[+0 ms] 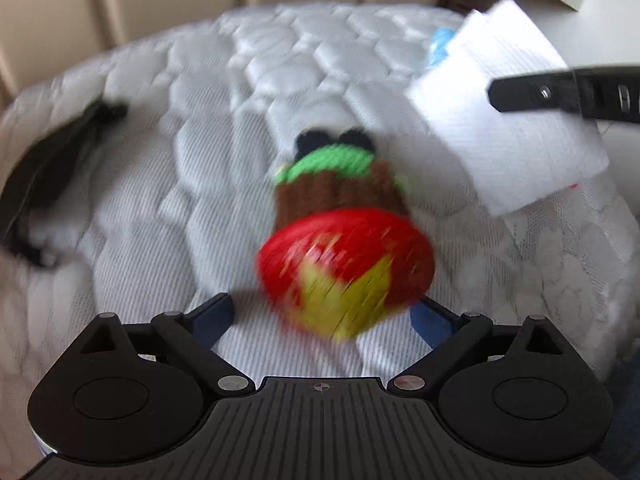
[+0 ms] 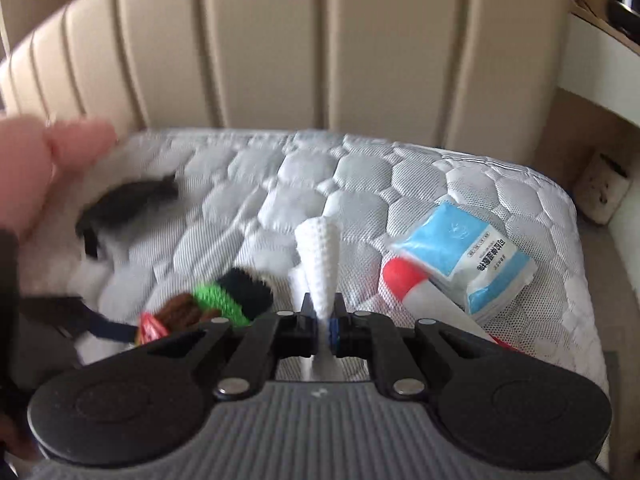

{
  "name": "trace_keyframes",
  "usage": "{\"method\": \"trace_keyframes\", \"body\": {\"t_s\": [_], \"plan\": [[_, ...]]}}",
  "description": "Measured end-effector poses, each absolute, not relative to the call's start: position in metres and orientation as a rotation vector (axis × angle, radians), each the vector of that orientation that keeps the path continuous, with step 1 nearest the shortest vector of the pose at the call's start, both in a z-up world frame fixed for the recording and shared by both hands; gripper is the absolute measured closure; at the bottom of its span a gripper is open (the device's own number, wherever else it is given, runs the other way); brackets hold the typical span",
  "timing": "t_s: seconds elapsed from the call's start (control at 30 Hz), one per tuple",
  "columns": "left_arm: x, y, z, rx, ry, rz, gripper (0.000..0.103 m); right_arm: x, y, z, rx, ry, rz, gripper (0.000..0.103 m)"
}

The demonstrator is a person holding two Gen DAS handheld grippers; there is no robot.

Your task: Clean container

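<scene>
Quilted mattress (image 2: 360, 176), bearing: knitted container (image 1: 344, 248), red base, brown and green bands, lying between the spread fingers of the left hand-held gripper (image 1: 324, 312); right hand-held gripper (image 2: 324, 320) clamped on white cloth (image 2: 322, 264); blue-white packet (image 2: 472, 256); red-capped bottle (image 2: 416, 288) beside it.

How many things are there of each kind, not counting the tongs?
Knitted container: 1
White cloth: 1
Blue packet: 1
Red-capped bottle: 1
Black item, too blurred to name: 1
Total: 5
</scene>
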State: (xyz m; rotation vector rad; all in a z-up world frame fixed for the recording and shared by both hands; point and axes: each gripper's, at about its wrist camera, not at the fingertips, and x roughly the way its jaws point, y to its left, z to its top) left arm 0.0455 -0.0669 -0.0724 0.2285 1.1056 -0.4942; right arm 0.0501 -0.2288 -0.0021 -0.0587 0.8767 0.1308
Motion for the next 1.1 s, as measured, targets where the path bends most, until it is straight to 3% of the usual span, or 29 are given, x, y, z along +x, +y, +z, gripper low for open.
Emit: {"method": "trace_keyframes", "body": {"t_s": [0.03, 0.23, 0.43, 0.6, 0.83, 1.0, 1.1], "plan": [[0.043, -0.072, -0.072, 0.252, 1.083, -0.508, 0.025, 0.049, -0.229, -0.002, -0.063, 0.877, 0.131, 0.095], [0.043, -0.067, -0.042, 0.271, 0.932, -0.481, 0.026, 0.05, -0.237, 0.001, -0.039, 0.854, 0.158, 0.095], [0.026, -0.118, -0.055, 0.904, 0.521, -0.26, 0.024, 0.053, -0.25, -0.003, 0.027, 0.868, 0.143, 0.092], [-0.007, -0.135, -0.074, 0.989, 0.518, -0.445, 0.018, 0.054, -0.256, -0.003, 0.114, 0.865, 0.168, 0.093], [-0.023, -0.111, -0.019, 0.824, 0.545, -0.558, 0.007, 0.049, -0.265, 0.006, 0.229, 0.801, 0.25, 0.093], [0.025, -0.066, -0.008, 0.569, 0.812, -0.431, 0.002, 0.055, -0.254, 0.005, 0.489, 0.82, 0.552, 0.093], [0.044, -0.065, -0.028, 0.555, 0.918, -0.37, 0.002, 0.067, -0.225, -0.016, 0.267, 0.898, 0.482, 0.093]]}}
